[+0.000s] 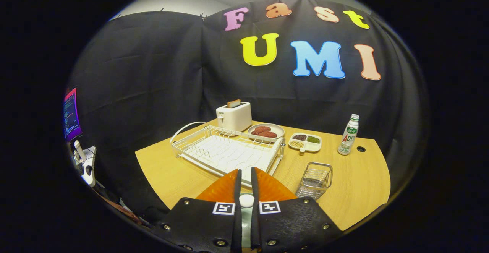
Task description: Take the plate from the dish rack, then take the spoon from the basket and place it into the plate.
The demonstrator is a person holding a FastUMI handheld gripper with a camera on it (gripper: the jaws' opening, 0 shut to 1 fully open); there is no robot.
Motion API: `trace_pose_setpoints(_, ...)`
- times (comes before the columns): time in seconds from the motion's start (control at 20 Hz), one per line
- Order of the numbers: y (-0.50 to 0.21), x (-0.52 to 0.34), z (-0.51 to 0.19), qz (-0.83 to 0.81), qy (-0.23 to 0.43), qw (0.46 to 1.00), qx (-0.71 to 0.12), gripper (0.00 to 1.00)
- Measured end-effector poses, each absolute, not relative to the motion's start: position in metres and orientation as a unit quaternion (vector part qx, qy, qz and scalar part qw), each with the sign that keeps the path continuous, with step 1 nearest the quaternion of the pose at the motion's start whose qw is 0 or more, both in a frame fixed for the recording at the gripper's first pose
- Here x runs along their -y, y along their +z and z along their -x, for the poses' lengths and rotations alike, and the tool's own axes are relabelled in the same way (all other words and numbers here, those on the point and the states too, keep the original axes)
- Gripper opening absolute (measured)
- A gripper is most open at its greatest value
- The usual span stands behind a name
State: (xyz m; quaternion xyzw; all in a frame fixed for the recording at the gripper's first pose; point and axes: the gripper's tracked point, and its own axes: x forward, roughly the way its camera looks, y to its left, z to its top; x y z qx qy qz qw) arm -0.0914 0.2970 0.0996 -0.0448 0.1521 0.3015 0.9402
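Gripper view: hand-held gripper (244, 173) fingers nearly together, empty; dish rack (225, 150) just ahead, basket (315, 180) beside.

A white toaster (233, 116) with a slice sticking up stands at the back of the wooden table (355, 184). Just beside the toaster sits a dish of reddish food (266, 131), then a divided snack tray (305, 141), then a bottle (348, 135).
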Motion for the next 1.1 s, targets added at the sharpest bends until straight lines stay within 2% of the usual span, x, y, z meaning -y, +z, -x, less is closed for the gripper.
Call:
trace_pose_setpoints(0.5,0.067,-0.332,0.078,0.07,0.336,0.921,-0.185,0.1)
trace_pose_setpoints(0.8,0.056,-0.332,0.065,0.068,0.317,0.925,-0.199,0.16)
trace_pose_setpoints(1.1,0.078,-0.323,0.051,0.05,0.294,0.938,-0.178,0.16)
